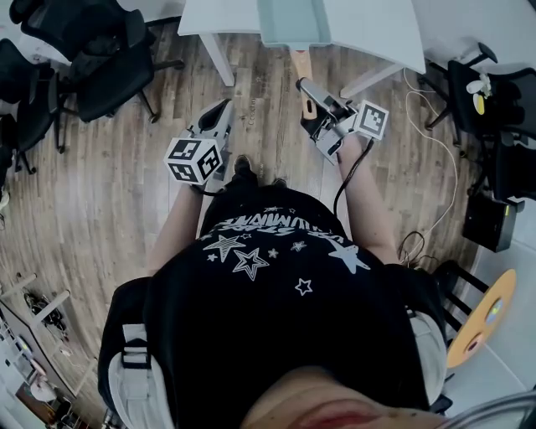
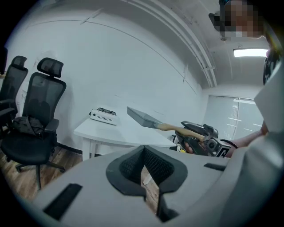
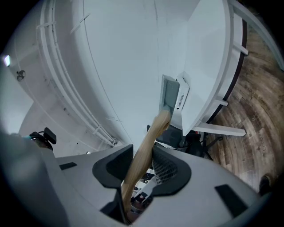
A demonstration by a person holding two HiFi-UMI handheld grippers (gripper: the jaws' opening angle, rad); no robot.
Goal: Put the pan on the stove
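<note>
The pan [image 1: 293,21] is square and grey-blue with a wooden handle [image 1: 301,63]. It hangs in the air over the near edge of the white table [image 1: 377,25]. My right gripper [image 1: 306,90] is shut on the handle, which runs between its pads [image 3: 166,170] out to the pan [image 3: 168,95]. In the left gripper view the pan [image 2: 142,117] tilts above the table [image 2: 115,133]. A white stove [image 2: 103,116] sits at the far left of the table and also shows past the pan as a stove [image 3: 182,99]. My left gripper [image 1: 222,113] is shut on nothing and held low, left of the pan.
Black office chairs [image 1: 92,59] stand to the left of the table, and more chairs [image 1: 494,92] to the right. A white cable [image 1: 435,159] loops over the wood floor near a black box [image 1: 490,222]. The table's legs [image 1: 219,59] stand just ahead of me.
</note>
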